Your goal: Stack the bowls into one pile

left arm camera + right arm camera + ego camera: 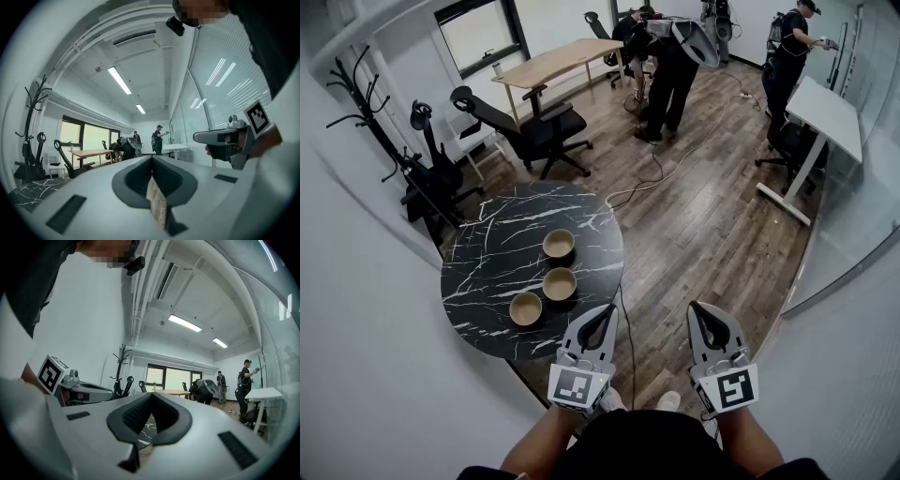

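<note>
Head view: three bowls unstacked on table | left gripper, right gripper closed, empty | gripper views: bowls hidden

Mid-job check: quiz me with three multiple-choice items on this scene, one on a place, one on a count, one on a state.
1. Where are the bowls? A. wooden desk B. round black table C. floor
2. How many bowls? A. two B. three C. five
3. The left gripper is: A. shut on a bowl B. wide open C. shut, empty
Answers: 1 B, all sit on its marbled top; 2 B, three show, each apart; 3 C, its jaws meet with nothing between them.
</note>
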The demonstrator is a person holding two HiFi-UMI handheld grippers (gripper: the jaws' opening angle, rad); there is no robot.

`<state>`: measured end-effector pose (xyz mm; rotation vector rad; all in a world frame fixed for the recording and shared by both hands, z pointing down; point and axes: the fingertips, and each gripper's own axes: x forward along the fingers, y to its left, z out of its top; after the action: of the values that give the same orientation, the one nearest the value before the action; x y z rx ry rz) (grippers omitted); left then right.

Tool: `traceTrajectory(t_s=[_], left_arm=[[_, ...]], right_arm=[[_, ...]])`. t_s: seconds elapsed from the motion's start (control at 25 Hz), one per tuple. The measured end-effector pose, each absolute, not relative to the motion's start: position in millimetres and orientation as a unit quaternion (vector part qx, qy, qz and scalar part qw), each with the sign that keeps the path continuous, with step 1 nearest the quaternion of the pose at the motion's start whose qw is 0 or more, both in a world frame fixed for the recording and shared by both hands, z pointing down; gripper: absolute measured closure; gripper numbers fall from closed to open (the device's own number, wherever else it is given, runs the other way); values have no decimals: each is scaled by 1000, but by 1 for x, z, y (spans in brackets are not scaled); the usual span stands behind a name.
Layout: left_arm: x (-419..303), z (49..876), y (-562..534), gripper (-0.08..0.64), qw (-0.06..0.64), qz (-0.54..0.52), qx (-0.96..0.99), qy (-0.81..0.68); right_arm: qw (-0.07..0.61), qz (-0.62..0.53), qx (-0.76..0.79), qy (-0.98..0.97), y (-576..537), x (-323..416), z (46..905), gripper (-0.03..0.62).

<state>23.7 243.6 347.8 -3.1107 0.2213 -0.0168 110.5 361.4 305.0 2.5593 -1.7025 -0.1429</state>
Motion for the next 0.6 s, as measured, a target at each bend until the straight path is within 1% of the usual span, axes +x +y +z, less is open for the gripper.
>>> traceTrajectory(t_s=[0.16,0.6], left_arm=[[28,349,242,546,19,-4,-998,64],[27,355,231,546,-2,-12,-997,71]], right_arm=[[29,-58,825,-562,355,110,308,586],[12,-55,814,-578,339,106,315,583]])
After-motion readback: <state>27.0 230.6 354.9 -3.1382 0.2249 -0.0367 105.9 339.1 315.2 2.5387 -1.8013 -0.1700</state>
